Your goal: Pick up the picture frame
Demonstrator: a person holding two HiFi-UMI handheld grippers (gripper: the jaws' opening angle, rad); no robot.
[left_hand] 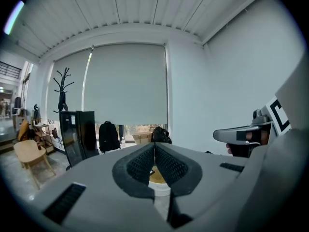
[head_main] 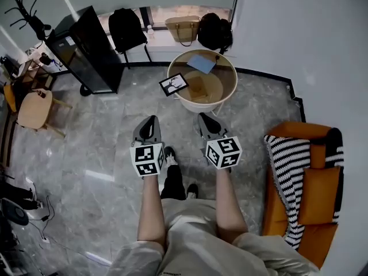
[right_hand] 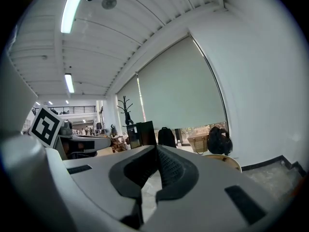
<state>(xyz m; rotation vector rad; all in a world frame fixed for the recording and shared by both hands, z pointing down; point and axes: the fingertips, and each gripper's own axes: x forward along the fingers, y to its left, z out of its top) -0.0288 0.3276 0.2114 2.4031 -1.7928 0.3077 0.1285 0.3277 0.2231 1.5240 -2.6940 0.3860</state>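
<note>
The picture frame, dark-edged with a white picture, lies tilted over the left rim of a round glass-topped table. On the table are also a blue book and a wooden box. My left gripper and right gripper hover side by side over the floor, short of the table and pointing toward it. Both are shut with nothing between the pads. In the left gripper view its jaws meet at the left gripper, with the table showing below. The right gripper is likewise shut.
A black cabinet stands at the back left, and a backpack, a tan bag and a black bag sit by the window. An orange sofa with a striped blanket is at the right. A wooden chair is at the left.
</note>
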